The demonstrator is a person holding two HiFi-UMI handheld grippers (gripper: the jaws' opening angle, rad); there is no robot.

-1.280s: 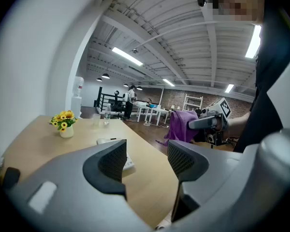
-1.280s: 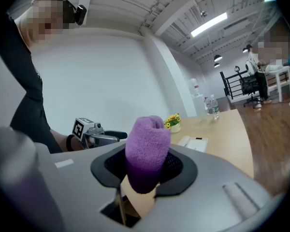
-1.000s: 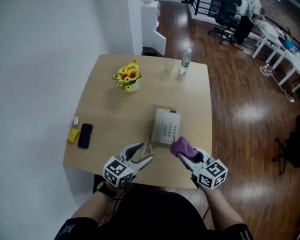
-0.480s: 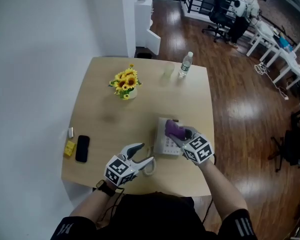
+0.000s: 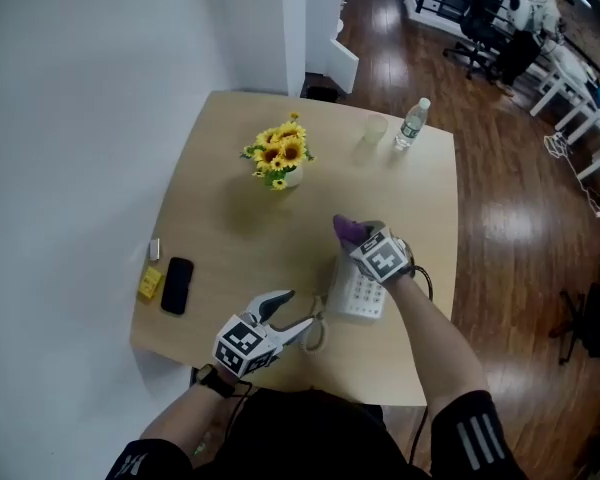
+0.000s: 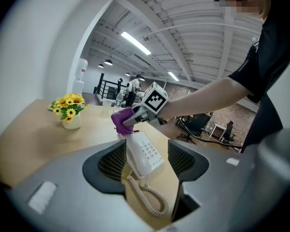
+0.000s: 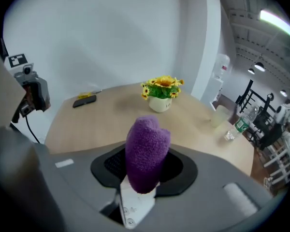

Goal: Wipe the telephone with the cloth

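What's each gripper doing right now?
Left gripper: open, empty.
Right gripper: closed on the purple cloth.

Fuzzy purple cloth (image 7: 147,151), smooth plastic telephone (image 5: 360,293), matt wooden table (image 5: 230,218)

**Three lenses, one tabletop**

The head view looks steeply down on the whole table (image 5: 230,168). The left and right gripper views sit low, looking close along their jaws. All three share the telephone (image 5: 358,293) and sunflowers (image 5: 280,153).
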